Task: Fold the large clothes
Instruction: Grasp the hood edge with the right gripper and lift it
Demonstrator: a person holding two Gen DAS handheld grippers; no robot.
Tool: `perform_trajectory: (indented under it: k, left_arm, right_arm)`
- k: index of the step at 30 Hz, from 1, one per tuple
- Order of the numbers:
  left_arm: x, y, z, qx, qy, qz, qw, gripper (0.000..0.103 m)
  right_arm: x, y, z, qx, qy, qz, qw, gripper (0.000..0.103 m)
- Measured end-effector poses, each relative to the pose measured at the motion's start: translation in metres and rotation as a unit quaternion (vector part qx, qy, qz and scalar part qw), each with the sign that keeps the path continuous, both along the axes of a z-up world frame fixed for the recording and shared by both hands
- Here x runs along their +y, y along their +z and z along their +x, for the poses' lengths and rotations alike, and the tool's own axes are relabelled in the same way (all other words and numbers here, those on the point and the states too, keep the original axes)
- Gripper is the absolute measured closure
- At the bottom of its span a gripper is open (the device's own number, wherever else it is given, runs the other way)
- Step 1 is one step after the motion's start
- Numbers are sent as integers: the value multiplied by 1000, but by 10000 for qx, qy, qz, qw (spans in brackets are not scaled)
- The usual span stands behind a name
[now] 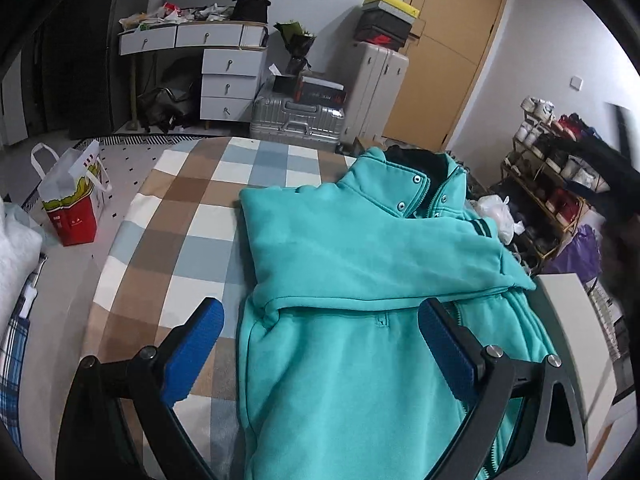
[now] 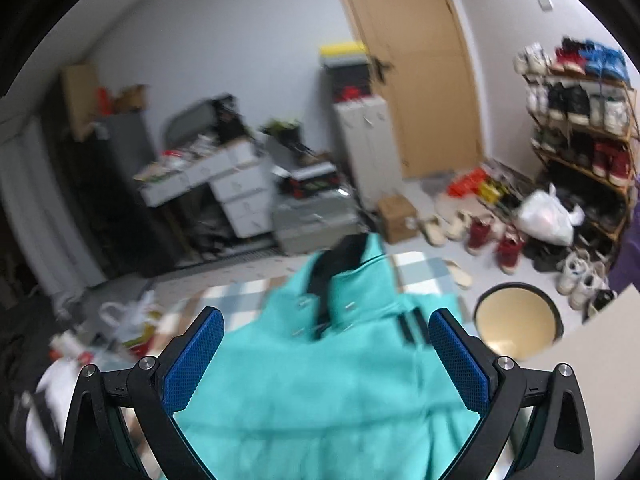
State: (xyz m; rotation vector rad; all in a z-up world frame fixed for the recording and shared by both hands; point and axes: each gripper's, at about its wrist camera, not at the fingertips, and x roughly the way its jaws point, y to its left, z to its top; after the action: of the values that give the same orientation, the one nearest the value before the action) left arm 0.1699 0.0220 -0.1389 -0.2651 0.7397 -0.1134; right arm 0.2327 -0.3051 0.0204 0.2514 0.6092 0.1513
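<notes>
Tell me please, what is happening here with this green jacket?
A person holds two grippers over a teal jacket spread on a checked bed cover. One sleeve is already folded across the chest. The left gripper and the right gripper are both open above the jacket, gripping nothing. The right view is blurred.

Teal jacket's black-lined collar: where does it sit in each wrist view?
Left wrist: collar upper right of centre, above the folded-over sleeve.
Right wrist: collar just above centre, blurred, above the open tongs.
Shared landmark: wooden door.
</notes>
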Motion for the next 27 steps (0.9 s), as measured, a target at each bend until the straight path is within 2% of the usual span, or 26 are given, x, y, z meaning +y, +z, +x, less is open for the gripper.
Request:
perform_trajectory:
  k: [2, 4, 6, 7, 8, 9, 11, 13, 15, 16, 18, 20, 22, 24, 26, 27]
  left_arm:
    - [-5, -2, 1, -6, -14, 135, 9999, 8]
    - [-7, -5, 2, 82, -26, 246, 9997, 8]
    - [-11, -11, 3, 191, -61, 258, 9995, 8]
    - [-11, -13, 4, 227, -109, 244, 9994, 8]
    - [-14, -15, 5, 246, -205, 296, 9990, 8]
    - [-17, -17, 6, 252, -233, 426, 9985, 8]
    - [-20, -20, 7, 260, -270, 653, 9972, 8]
    - [-23, -22, 9, 316, -310, 746, 9962, 8]
    - [-24, -24, 9, 360, -371, 703, 9962, 8]
    - [-25, -24, 9, 378, -378, 705, 9961, 8]
    - [-26, -23, 6, 397, -358, 724, 9959, 8]
    - [-24, -21, 2, 397, -345, 680, 9963, 8]
    - [-20, -18, -2, 362, -301, 657, 9967, 8]
    - [-18, -16, -7, 338, -262, 620, 9972, 8]
    - [-15, -14, -11, 334, -223, 573, 9975, 8]
    - [-13, -13, -12, 341, -197, 548, 9977, 8]
  right_arm:
    - [-5, -22, 67, 524, -97, 80, 9985, 0]
    - [-12, -45, 114, 937, -194, 189, 9952, 3]
    - [-19, -77, 159, 1319, -254, 606, 9891, 4]
    - [-22, -90, 175, 1509, -230, 786, 9851, 4]
    - [-21, -105, 197, 1702, -137, 884, 9813, 9]
    - [-21, -115, 209, 1807, -171, 868, 9795, 15]
    - [-19, -140, 233, 2061, -347, 867, 9741, 17]
    - [-16, -155, 247, 2290, -409, 881, 9686, 25]
    - [-2, -161, 254, 2495, -219, 629, 9661, 59]
    - [8, -155, 252, 2395, -193, 282, 9703, 59]
    - [35, -131, 234, 1811, 59, -488, 9822, 71]
    - [63, -111, 203, 1139, 486, -1279, 9840, 77]
    - [98, -97, 153, 313, 982, -2284, 9681, 79]
    - [126, -93, 94, -343, 1501, -2961, 9427, 79]
    - [150, -102, 41, -626, 2003, -3507, 9127, 80]
    - [159, -108, 26, -618, 2181, -3656, 9027, 80]
